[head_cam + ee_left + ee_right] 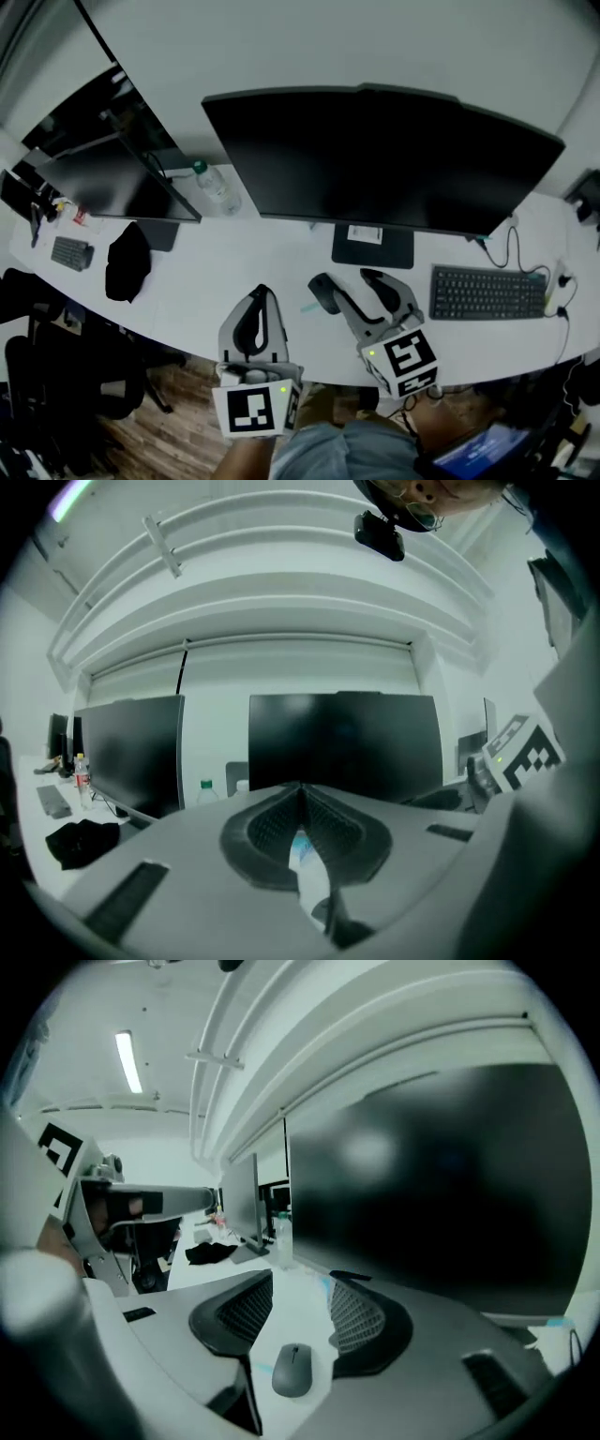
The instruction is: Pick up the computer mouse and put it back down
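Observation:
In the right gripper view, a grey computer mouse [292, 1370] lies on the white desk [234, 258], low in the gap between the jaws. The right gripper [300, 1283] is open above it, and its ribbed pads [356, 1316] stand clear of the mouse on both sides. In the head view this gripper [345, 278] hovers in front of the monitor stand, and I cannot make out the mouse there. The left gripper [262, 291] hangs over the desk's front edge to its left. Its jaws [300, 791] are shut tip to tip with nothing between them.
A wide black monitor [375, 159] fills the back of the desk on a flat stand base [372, 246]. A keyboard [487, 292] and cables [511, 248] lie to the right. To the left are a water bottle [216, 187], a second monitor [112, 178] and a black cloth [128, 261].

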Demonstrator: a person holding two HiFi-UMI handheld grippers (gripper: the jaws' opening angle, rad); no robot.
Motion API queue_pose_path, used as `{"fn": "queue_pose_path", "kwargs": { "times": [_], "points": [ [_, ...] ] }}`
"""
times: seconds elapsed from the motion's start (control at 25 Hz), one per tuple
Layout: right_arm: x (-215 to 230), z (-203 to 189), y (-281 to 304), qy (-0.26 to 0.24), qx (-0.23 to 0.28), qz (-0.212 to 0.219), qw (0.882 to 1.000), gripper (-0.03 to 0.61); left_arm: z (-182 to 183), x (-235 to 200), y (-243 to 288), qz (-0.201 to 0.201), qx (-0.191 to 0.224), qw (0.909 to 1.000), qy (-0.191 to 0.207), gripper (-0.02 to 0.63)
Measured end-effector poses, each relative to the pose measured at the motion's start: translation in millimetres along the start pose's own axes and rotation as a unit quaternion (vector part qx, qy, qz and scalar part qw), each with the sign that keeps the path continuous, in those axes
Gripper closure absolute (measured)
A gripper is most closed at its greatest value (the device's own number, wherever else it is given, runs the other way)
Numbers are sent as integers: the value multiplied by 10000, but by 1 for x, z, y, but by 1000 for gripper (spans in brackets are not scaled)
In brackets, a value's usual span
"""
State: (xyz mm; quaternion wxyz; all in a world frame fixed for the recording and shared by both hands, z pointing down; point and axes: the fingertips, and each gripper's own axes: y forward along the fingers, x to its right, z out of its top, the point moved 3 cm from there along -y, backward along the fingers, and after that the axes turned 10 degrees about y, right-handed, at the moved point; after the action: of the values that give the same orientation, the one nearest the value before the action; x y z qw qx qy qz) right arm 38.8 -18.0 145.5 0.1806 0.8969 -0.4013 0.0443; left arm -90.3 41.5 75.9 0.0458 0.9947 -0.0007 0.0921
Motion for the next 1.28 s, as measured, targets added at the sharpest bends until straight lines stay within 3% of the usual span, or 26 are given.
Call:
{"fn": "queue_pose_path", "kwargs": {
  "times": [0.28,0.56,1.28],
  "points": [
    [-5,87,-51,-560,1146,-20,9918,563,74,14,-14,214,804,9962,265,609],
    [-6,113,-87,-813,1564,-45,9843,563,106,32,-25,191,1132,9929,309,609],
    [-5,115,-111,-876,1750,-6,9807,566,116,56,-36,77,1211,9917,433,609]
  ]
}}
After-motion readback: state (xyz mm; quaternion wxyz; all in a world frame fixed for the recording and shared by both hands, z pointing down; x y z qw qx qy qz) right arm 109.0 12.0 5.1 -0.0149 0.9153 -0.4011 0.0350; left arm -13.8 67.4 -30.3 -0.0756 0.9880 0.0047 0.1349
